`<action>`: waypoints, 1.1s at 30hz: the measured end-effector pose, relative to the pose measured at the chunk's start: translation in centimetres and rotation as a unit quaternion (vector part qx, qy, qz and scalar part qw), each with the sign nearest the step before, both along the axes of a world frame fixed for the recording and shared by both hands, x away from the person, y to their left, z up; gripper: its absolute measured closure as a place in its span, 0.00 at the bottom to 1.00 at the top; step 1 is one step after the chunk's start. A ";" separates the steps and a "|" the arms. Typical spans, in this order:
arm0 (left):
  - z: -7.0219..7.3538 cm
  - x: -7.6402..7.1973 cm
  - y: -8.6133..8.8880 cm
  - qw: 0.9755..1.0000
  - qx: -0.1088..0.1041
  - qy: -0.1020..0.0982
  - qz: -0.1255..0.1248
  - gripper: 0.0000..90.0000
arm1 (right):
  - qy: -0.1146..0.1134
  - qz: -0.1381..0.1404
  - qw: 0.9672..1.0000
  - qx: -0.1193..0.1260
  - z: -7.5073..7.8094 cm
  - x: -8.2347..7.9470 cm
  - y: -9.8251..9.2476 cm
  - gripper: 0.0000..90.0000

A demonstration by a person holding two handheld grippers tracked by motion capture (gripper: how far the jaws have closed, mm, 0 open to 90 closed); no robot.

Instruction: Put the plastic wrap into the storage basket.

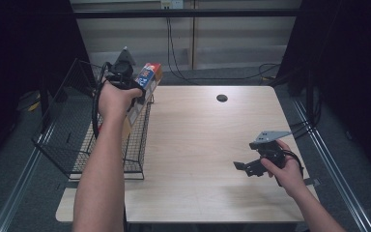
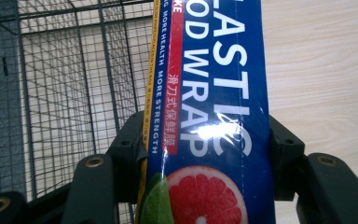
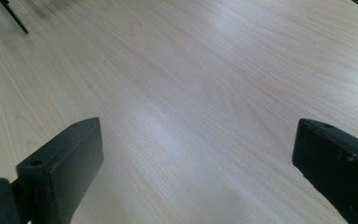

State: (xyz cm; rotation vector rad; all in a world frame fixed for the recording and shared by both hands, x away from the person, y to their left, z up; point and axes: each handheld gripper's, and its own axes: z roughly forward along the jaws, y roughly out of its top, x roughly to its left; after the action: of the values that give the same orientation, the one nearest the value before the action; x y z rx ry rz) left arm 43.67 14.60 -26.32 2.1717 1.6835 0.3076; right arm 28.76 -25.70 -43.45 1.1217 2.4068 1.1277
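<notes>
Wrap box gripped and lifted by the basket, not yet set down.

We have the wrap box [image 1: 142,89] pinched across its width in our left gripper [image 1: 125,79], up in the upper left of the high view, where it hangs tilted over the right wall of the wire basket [image 1: 67,145] and clear of the counter [image 1: 207,145]. In the left gripper view the box [image 2: 209,102] runs up the middle of the frame, with basket mesh at left and bare wood at right. We judge the pick-up done and the placing still to come: whether it is headed into the basket or out of it we cannot tell. Our right gripper [image 1: 244,167] sits low at the lower right, jaws spread wide over bare wood, holding nothing.
</notes>
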 end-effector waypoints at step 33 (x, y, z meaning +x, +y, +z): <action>1.4 -0.7 4.1 0.999 -0.012 -0.002 0.047 0.49 | -0.005 0.002 1.000 -0.005 0.2 -0.1 -0.2 0.02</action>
State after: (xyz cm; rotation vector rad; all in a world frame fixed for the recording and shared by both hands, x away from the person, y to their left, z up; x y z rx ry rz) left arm 42.99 18.66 -24.88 2.0783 1.7805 0.3144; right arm 28.68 -25.86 -43.25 1.1058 2.4050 1.1198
